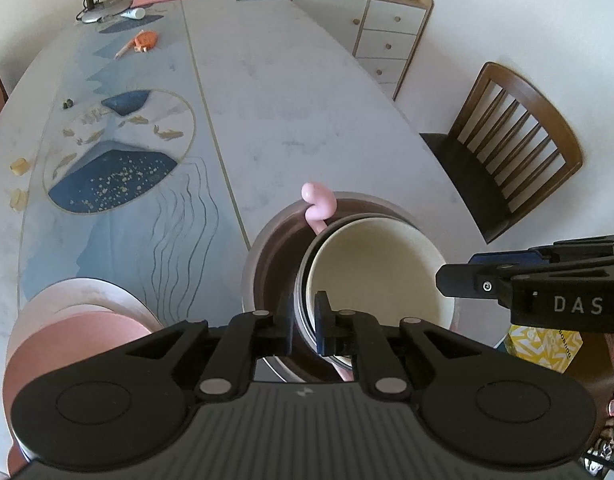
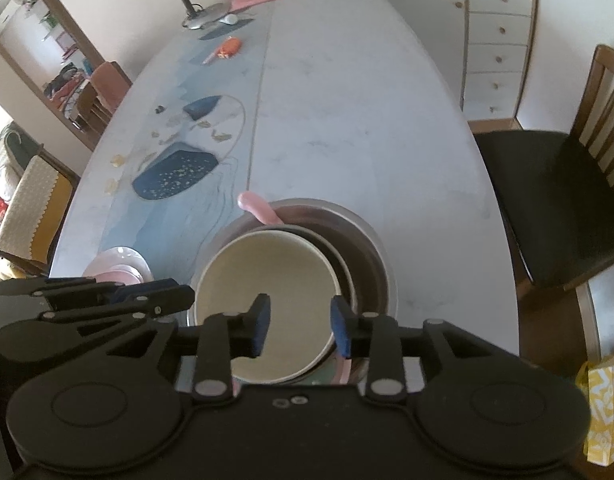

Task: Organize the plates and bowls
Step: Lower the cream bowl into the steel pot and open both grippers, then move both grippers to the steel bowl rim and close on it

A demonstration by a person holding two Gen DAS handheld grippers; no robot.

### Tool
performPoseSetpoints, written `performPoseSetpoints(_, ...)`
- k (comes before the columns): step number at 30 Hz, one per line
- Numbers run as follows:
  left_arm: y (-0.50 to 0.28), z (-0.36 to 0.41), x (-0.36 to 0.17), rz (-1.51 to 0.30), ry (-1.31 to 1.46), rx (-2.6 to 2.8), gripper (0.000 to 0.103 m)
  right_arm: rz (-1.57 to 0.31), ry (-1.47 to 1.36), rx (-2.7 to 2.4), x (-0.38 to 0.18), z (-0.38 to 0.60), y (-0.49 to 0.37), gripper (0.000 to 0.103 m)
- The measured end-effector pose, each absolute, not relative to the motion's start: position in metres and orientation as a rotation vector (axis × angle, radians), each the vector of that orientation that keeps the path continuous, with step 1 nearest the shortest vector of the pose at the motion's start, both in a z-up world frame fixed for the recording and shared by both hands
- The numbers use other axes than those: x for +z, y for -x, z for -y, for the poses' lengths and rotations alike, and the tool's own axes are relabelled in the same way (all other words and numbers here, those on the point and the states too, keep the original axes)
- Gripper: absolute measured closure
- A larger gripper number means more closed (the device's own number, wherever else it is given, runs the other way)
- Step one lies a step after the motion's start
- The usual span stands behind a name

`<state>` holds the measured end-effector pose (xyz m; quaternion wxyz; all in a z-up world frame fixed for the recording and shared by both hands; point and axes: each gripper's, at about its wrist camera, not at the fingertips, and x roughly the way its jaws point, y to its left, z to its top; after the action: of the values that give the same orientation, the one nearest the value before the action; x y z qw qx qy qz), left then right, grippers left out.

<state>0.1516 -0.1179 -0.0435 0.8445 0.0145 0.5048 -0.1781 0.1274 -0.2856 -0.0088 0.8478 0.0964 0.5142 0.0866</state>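
Left wrist view: left gripper (image 1: 303, 322) jaws clamped on the near-left rim of the cream bowl (image 1: 381, 268), 1 pad inside, 1 outside. Right gripper (image 2: 301, 326) jaws released, straddling that bowl's near rim, not pressing. Bowl sits nested in a dark bowl (image 2: 367, 264) on the table (image 2: 347, 120), pink spoon (image 2: 259, 208) poking out behind. Pink plates (image 1: 87, 320) lie left, nearer the left hand.

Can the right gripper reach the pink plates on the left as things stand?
Probably not directly: the left gripper, shut on the cream bowl's rim, sits between the open right gripper and the pink plates.
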Motion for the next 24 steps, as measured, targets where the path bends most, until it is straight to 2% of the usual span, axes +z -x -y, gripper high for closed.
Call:
performPoseSetpoints(2,-0.150,0.115,-0.041,-1.063,-0.023,-0.374,0.091,-1.075,-0.199,0.189,-0.005,0.285,-0.126,0.064)
performPoseSetpoints(4,-0.150,0.112,-0.038,-1.057,-0.013,-0.373,0.082,-1.067,-0.195,0.200,-0.001,0.285,-0.125,0.062)
performPoseSetpoints(6,-0.149,0.110,-0.035,-1.037,-0.007,-0.368,0.059,-1.058,-0.186,0.210,0.002,0.285,-0.125,0.058)
performPoseSetpoints(7,-0.148,0.108,-0.032,-1.025,-0.003,-0.365,0.052,-1.053,-0.180,0.214,0.004,0.285,-0.124,0.057)
performPoseSetpoints(8,-0.147,0.107,-0.030,-1.009,0.001,-0.359,0.041,-1.049,-0.172,0.216,0.005,0.285,-0.125,0.055)
performPoseSetpoints(9,-0.146,0.106,-0.027,-0.994,0.003,-0.352,0.036,-1.047,-0.167,0.218,0.006,0.286,-0.125,0.054)
performPoseSetpoints(13,-0.147,0.105,-0.020,-0.981,0.011,-0.345,0.036,-1.042,-0.153,0.248,0.011,0.289,-0.131,0.051)
performPoseSetpoints(15,-0.149,0.103,-0.018,-0.982,0.022,-0.331,0.031,-1.030,-0.140,0.269,0.014,0.292,-0.133,0.041)
performPoseSetpoints(24,-0.150,0.093,-0.017,-0.958,0.095,-0.223,0.026,-1.016,-0.057,0.389,0.021,0.308,-0.155,0.019)
